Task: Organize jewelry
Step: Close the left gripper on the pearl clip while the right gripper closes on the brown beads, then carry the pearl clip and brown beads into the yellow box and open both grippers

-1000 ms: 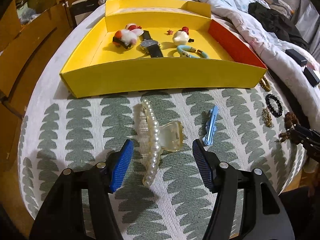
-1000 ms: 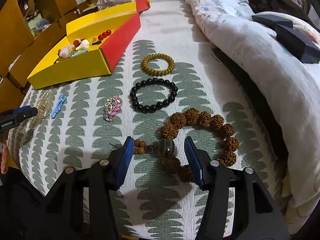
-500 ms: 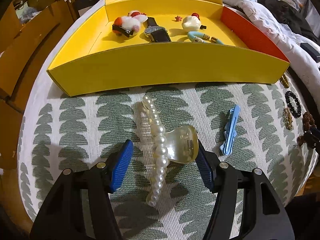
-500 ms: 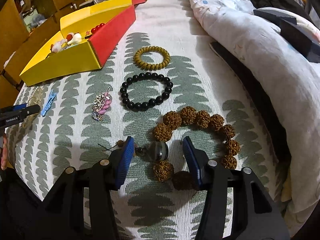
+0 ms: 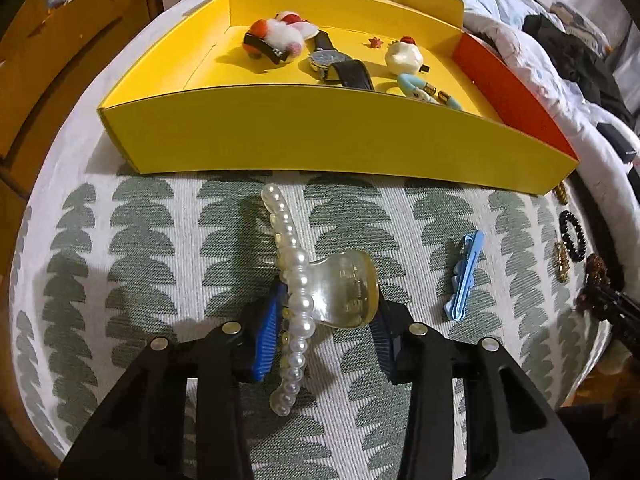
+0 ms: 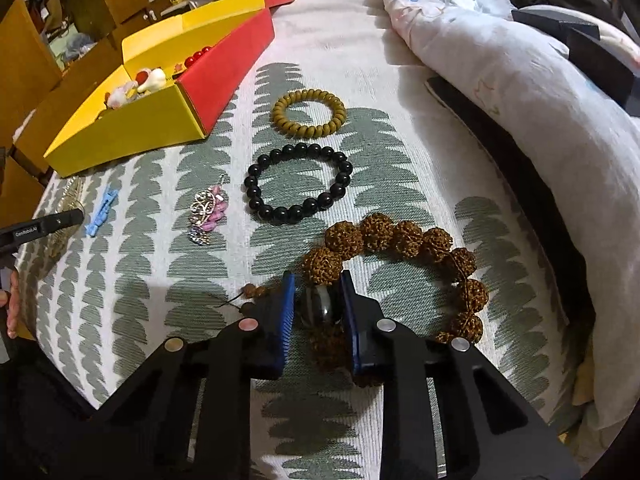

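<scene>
On the patterned bedspread (image 5: 132, 280) at my left, just before the yellow box (image 5: 320, 140), my left gripper (image 5: 326, 320) is closing its jaws on the pearl hair claw (image 5: 320, 288), pads at both its sides. Farther right, my right gripper (image 6: 316, 304) is closing, nearly shut, around the dark glossy bead of the brown seed bracelet (image 6: 400, 240).

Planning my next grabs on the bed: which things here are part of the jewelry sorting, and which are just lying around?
Job:
yellow box
pearl claw clip
blue clip
brown bead bracelet
black bracelet
coil tie
pink brooch

Lying about:
quilt
dark boxes
black clothing
</scene>
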The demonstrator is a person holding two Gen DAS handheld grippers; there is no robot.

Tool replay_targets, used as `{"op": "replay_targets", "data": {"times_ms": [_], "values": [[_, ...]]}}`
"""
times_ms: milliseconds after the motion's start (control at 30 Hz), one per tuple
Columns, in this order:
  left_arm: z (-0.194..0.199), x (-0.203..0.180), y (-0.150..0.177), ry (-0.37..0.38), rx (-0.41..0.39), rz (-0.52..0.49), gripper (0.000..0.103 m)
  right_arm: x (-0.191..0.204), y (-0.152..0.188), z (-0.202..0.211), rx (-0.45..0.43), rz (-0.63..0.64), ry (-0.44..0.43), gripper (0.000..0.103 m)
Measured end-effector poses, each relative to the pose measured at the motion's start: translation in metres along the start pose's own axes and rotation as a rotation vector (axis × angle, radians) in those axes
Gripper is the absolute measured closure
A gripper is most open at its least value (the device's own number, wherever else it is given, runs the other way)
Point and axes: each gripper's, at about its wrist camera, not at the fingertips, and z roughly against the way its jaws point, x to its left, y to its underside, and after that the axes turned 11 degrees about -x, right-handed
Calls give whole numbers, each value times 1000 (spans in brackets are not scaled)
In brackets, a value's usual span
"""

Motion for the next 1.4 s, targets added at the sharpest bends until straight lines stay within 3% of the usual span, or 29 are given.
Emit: {"op": "replay_targets", "data": {"times_ms": [267,767,1133,1400], "values": [[16,8,-3,7,-32,28,63,-8,0,12,-36,-81,-63,83],[46,20,-17,8,-120,55,63,-20,-31,75,-208,-221,-233,83],[83,17,-55,32,-219,47,63,32,-98,105,-315,-142,-365,83],[79,15,-105,35,-257,30,63,69,-154,73,-309,-135,-446,83]]}}
